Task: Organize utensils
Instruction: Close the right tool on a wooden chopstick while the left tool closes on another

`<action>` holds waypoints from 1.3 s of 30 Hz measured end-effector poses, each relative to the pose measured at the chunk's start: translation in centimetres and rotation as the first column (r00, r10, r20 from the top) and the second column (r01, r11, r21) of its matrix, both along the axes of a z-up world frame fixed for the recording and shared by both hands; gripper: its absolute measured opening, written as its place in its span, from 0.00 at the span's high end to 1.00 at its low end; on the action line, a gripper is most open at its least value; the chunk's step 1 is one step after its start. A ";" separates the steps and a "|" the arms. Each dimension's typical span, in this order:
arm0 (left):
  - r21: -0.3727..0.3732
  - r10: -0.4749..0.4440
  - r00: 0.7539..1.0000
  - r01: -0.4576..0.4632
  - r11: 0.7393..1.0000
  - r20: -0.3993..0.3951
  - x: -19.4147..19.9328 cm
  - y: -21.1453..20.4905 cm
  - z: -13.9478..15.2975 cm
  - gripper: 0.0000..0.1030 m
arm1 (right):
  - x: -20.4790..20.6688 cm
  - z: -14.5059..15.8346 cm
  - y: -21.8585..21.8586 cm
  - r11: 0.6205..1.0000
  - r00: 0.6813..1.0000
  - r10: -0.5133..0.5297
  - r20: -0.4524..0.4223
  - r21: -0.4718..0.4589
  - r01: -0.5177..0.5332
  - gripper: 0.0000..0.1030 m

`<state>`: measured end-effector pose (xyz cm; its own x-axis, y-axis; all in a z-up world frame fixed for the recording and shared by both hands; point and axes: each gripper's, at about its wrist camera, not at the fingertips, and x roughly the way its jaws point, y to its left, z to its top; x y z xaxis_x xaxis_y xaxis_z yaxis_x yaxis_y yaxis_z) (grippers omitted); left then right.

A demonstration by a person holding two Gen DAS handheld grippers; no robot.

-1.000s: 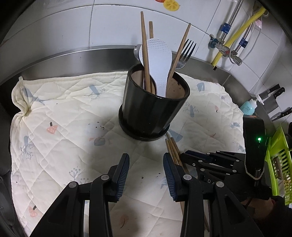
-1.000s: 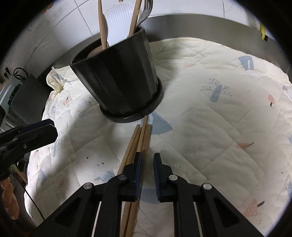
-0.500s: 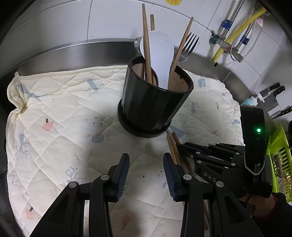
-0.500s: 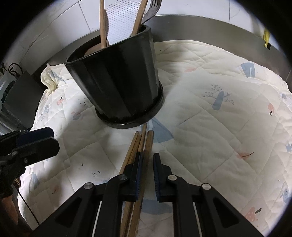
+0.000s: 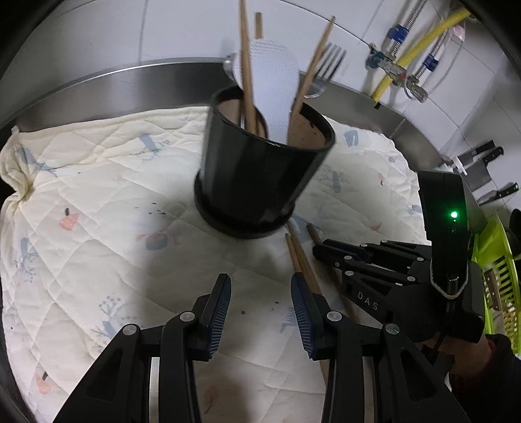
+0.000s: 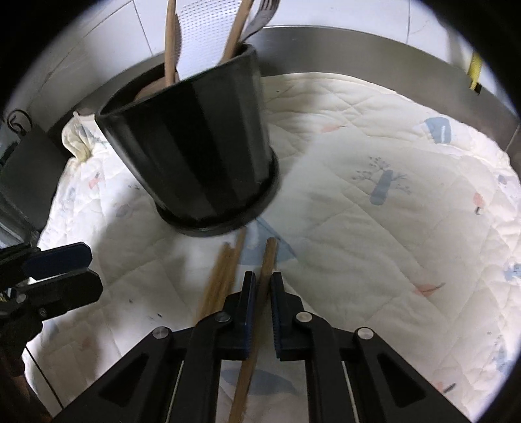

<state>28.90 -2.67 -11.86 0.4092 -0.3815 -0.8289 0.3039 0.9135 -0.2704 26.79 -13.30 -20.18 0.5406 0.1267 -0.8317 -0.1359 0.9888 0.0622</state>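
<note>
Now | right gripper (image 6: 260, 289) clamps one chopstick (image 6: 265, 260) | left gripper (image 5: 260, 306) agape, empty | beside pot (image 5: 260, 182)

Black holder (image 5: 260, 182) on cream quilted cloth (image 5: 97, 195).

You're in a home kitchen: white wall tiles (image 5: 182, 29), a stainless-steel counter (image 5: 130, 81), black-handled cleavers (image 5: 485, 166) and a yellow corrugated gas hose (image 5: 420, 48) hanging alongside.

A black utensil pot (image 5: 260, 182) holds chopsticks, a white rice paddle (image 5: 276, 91) and a fork (image 5: 330, 61); loose wooden chopsticks (image 6: 224, 276) lie beside its base.
</note>
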 end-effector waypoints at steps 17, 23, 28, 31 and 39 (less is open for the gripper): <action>0.028 -0.089 0.995 0.090 0.996 -0.052 0.1 -4.9 -3.5 0.78 | -3.0 0.2 -3.8 1.000 1.000 -0.024 -0.019 0.018 0.024 0.90; 0.039 -0.081 0.993 0.085 0.996 -0.086 0.7 -5.8 -4.8 0.81 | -3.7 0.5 -5.1 0.999 0.999 -0.030 -0.017 0.033 0.031 0.90; 0.058 -0.068 0.994 0.073 0.996 -0.084 1.2 -6.5 -5.1 0.82 | -3.8 0.6 -5.5 0.998 0.999 -0.042 -0.020 0.046 0.043 0.90; 0.072 -0.059 0.995 0.065 0.995 -0.081 1.5 -6.8 -5.1 0.82 | -3.9 0.7 -5.7 0.998 0.999 -0.043 -0.020 0.048 0.044 0.90; 0.076 -0.026 0.993 0.035 0.996 -0.111 2.2 -7.8 -5.2 0.82 | -4.0 0.7 -5.9 0.997 0.999 -0.047 -0.018 0.054 0.048 0.90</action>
